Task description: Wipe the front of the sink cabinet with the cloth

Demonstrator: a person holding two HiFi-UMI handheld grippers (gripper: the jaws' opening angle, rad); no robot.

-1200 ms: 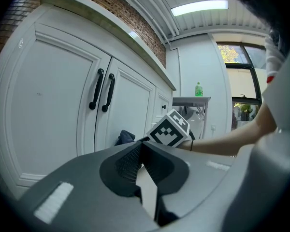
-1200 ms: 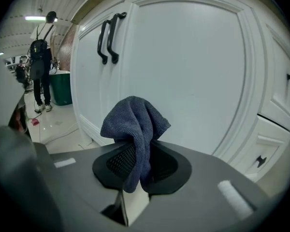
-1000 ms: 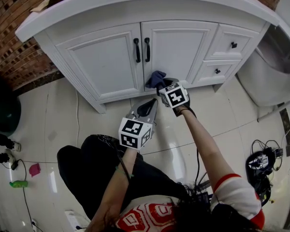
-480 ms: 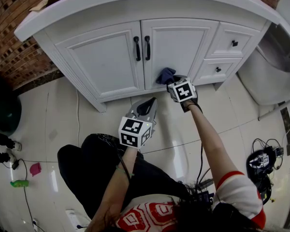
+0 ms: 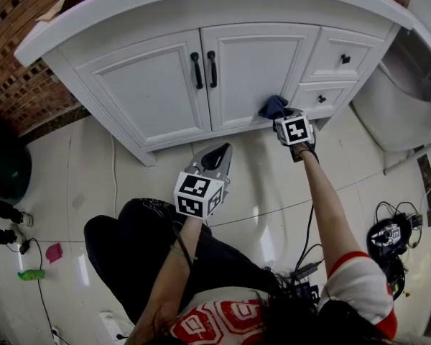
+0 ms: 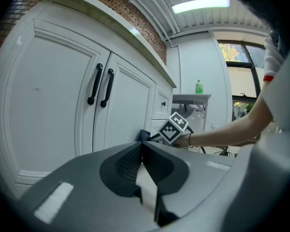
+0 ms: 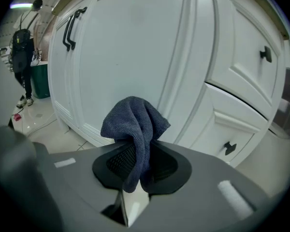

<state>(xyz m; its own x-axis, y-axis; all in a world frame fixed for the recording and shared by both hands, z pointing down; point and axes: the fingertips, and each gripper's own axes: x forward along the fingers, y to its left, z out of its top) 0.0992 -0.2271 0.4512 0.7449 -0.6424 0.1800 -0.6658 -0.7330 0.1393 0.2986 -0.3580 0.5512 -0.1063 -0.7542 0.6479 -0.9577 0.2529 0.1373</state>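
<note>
Cloth (image 7: 134, 122) clamped in right gripper (image 7: 137, 146); clamp visible only in right gripper view.

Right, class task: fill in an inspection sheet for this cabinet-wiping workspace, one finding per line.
Surface: white panelled sink cabinet, doors and drawers shut.
Job's things: dark blue cloth, at the right door's lower corner.
Clutter: small pink item and green item on the glossy tiled floor.
Grippers: right gripper shut on the cloth; left gripper shut, empty.
Cables: black cable bundle on floor, right.
Surroundings: red brick wall.
</note>
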